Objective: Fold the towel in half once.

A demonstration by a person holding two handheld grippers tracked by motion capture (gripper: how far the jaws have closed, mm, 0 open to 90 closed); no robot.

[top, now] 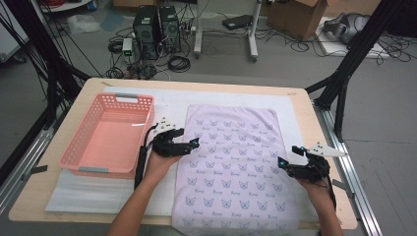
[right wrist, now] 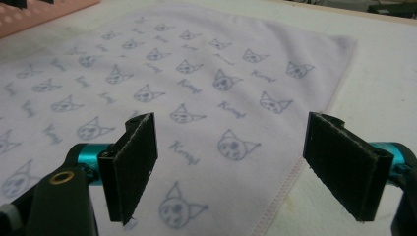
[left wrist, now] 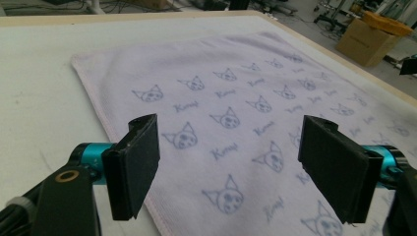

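Flat, towel [top: 236, 162] lengthwise toward the person, left tongs [top: 195, 143] and right tongs [top: 280, 162] both agape.

Lilac towel [top: 231, 162], blue cat-face print; pink basket [top: 86, 147].

High view: the near end of the towel [top: 236, 162] runs past the bottom edge, and both forearms are cut off there. The print on the cloth is too small to read. The left hand [top: 160, 164] hides part of the desk [top: 295, 93] pad beside the pink basket [top: 105, 132]. In the right claw [right wrist: 228, 164] view, the basket is cropped at the top left corner.
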